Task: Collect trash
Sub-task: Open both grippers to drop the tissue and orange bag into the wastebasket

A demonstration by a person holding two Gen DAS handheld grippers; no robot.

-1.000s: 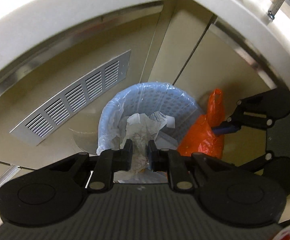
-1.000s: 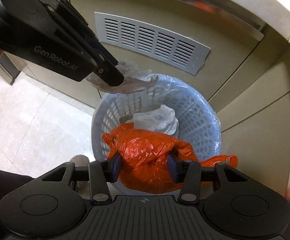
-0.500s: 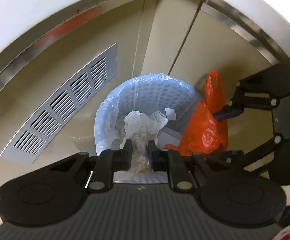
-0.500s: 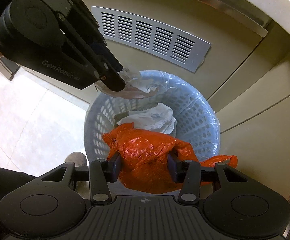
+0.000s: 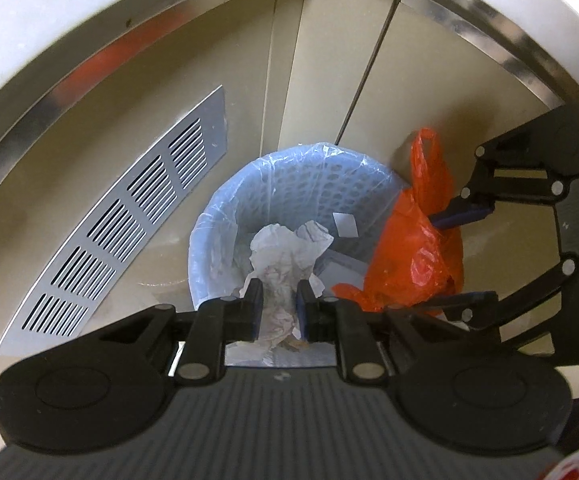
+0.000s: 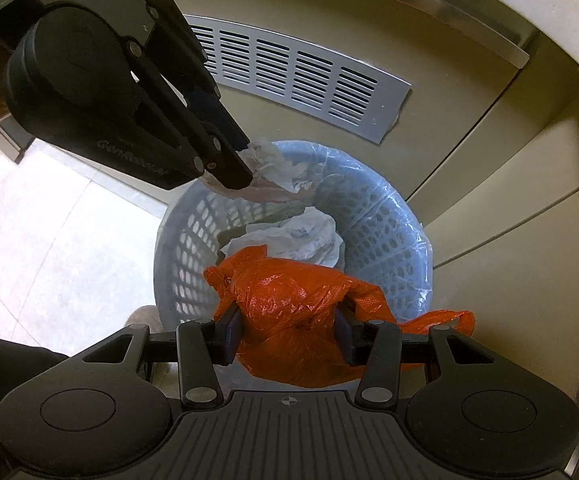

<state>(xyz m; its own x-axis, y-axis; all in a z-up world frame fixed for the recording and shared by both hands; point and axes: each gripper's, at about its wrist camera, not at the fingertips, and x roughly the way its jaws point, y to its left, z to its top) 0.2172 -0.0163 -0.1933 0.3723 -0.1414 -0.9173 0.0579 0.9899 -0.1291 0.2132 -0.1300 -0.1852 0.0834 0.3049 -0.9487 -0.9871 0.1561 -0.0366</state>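
Observation:
A pale blue perforated waste basket (image 5: pixel 305 184) (image 6: pixel 385 232) with a clear liner stands on the floor against beige cabinets. My left gripper (image 5: pixel 279 300) (image 6: pixel 245 164) hangs over the basket's rim, shut on crumpled white paper (image 5: pixel 285 252) (image 6: pixel 273 160). My right gripper (image 6: pixel 289 336) (image 5: pixel 455 258) is shut on a bulging orange plastic bag (image 6: pixel 289 296) (image 5: pixel 413 256), held over the basket's near side. More crumpled white paper (image 6: pixel 301 232) lies inside the basket.
A silver vent grille (image 5: pixel 121 224) (image 6: pixel 301 80) is set into the cabinet front behind the basket. A white countertop edge (image 5: pixel 49 24) overhangs above. Light floor tiles (image 6: pixel 49 248) spread to the left, where a foot (image 6: pixel 145 316) shows beside the basket.
My left gripper has come lower and nearer to the basket with the paper, rolling somewhat. The right gripper and the orange bag have stayed in place.

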